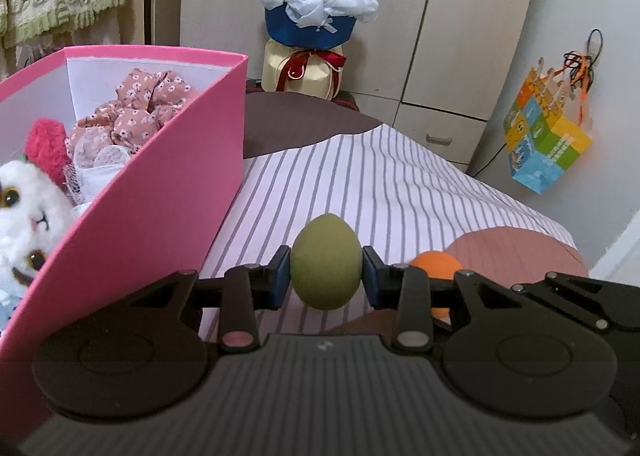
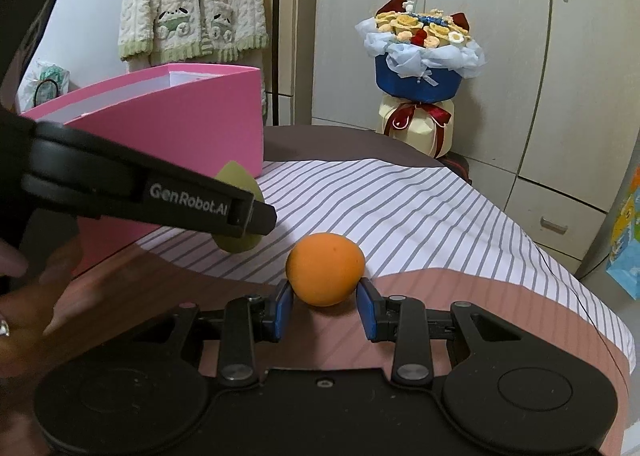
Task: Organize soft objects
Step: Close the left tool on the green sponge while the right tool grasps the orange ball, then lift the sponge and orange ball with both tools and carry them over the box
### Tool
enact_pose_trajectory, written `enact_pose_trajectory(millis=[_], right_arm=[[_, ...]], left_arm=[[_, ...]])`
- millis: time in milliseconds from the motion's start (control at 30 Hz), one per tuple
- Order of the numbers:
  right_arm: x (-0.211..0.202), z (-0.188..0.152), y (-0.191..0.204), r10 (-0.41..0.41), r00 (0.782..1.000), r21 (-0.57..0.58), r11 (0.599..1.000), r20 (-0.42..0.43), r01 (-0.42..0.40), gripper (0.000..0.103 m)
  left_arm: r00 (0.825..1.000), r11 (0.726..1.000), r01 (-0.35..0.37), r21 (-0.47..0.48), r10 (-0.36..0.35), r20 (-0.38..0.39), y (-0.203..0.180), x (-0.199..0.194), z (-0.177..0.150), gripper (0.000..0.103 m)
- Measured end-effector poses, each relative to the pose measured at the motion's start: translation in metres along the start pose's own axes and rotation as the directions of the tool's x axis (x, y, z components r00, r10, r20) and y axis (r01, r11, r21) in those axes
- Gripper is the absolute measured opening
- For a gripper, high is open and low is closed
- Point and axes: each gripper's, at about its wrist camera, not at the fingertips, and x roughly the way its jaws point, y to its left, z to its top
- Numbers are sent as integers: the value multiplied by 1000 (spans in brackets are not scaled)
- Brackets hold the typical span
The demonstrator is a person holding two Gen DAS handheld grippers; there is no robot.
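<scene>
Left gripper (image 1: 326, 274) clamped on a green egg-shaped soft toy (image 1: 325, 262), blue pads (image 1: 281, 276) pressed to both its sides, raised above the striped bedsheet (image 1: 360, 184). Just left: pink box (image 1: 160, 192) holding a white plush toy (image 1: 24, 216) and floral pink fabric (image 1: 140, 104). Right gripper (image 2: 326, 306) parted wide around an orange soft ball (image 2: 325, 269) resting on the sheet, pads apparently just short of touching. Crochet bouquet (image 2: 420, 72) far behind.
</scene>
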Motion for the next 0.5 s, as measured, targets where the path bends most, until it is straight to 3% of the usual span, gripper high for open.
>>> enact_pose_trajectory(millis=[333,500], right_arm=[[-27,-13,13,-27,1000,2,1000,-3,27,38],[-49,-22,21,-36,999,11,999,7,36,39]], left_arm=[[998,994,62,92,-61,-11,-6,-35,-13,36],[992,983,126,130,-123,-33,-6,-56,-19,36]])
